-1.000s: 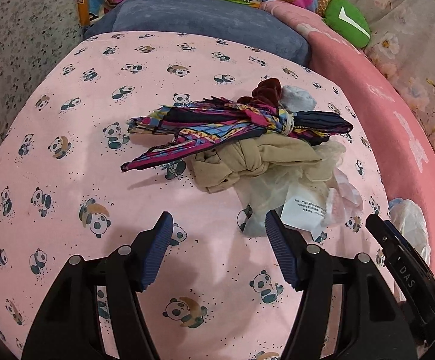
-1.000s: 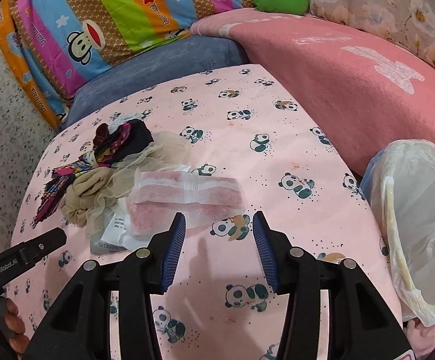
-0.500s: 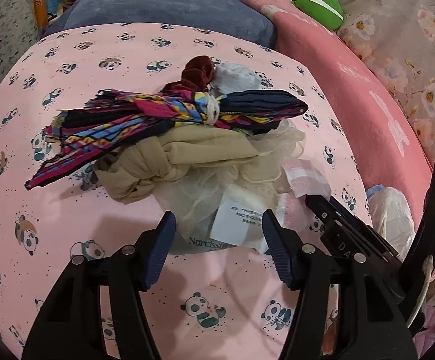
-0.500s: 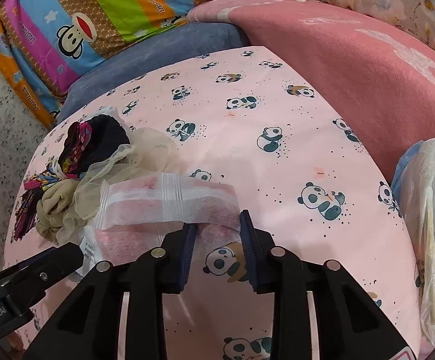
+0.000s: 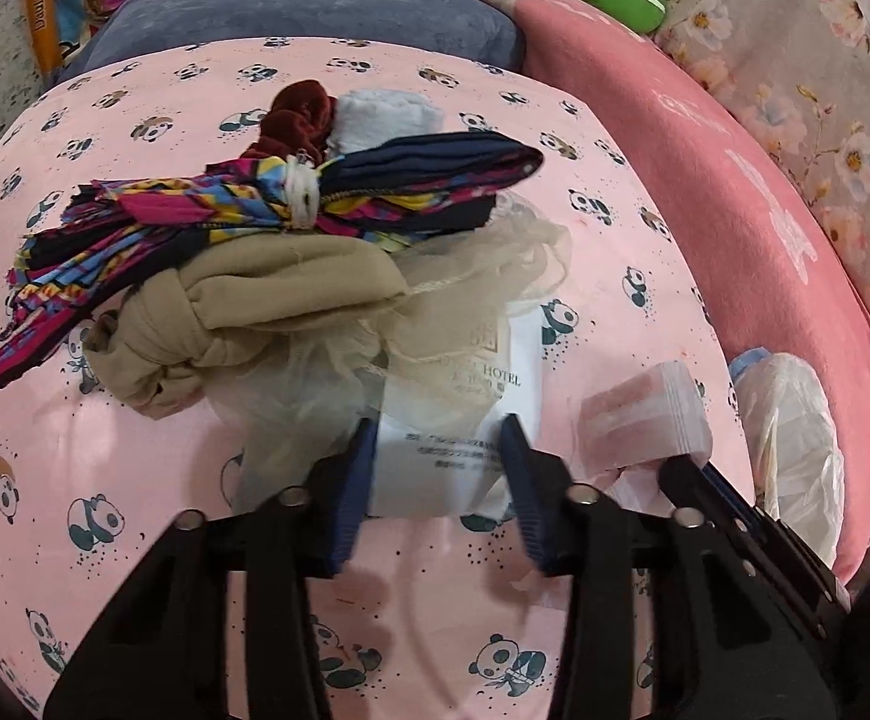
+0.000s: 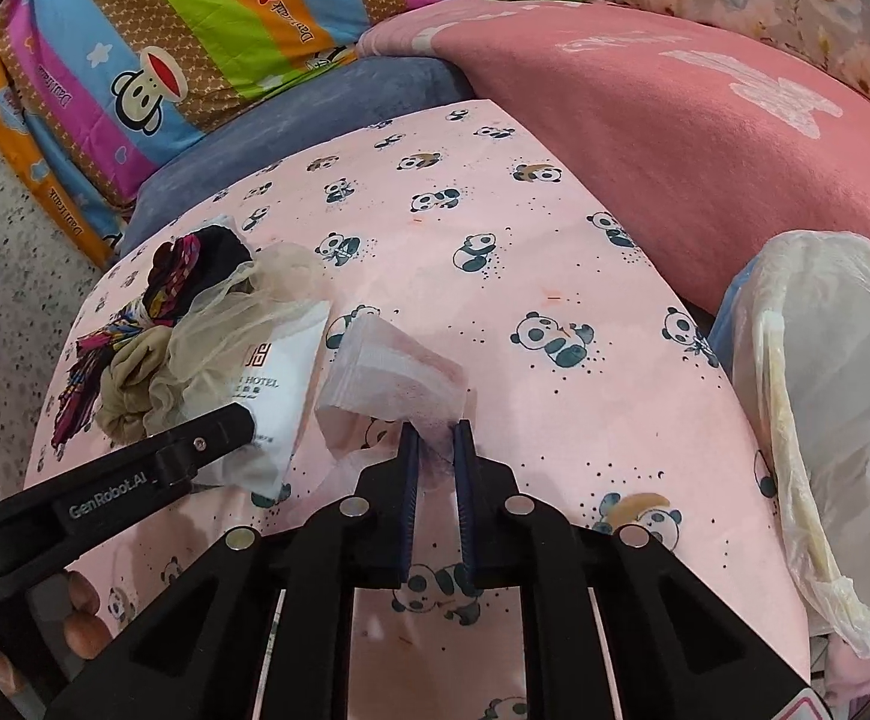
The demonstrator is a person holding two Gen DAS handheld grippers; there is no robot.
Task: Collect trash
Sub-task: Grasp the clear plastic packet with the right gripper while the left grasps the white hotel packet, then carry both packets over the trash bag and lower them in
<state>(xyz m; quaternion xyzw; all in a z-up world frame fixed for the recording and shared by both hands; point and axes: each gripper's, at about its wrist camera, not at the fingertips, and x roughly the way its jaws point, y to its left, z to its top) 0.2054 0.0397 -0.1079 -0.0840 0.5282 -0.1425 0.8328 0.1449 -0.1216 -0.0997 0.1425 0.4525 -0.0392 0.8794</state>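
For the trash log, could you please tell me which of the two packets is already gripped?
The pink packet: the right tongs are shut on its corner. The white hotel packet only sits between the open left tongs.

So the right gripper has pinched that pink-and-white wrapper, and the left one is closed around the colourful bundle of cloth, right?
Not quite. The right gripper has indeed pinched the pink-and-white wrapper. But the left gripper is not on the colourful cloth bundle; its fingers sit either side of the white hotel packet, with the bundle lying farther back on the bed. The left wrist view shows this.
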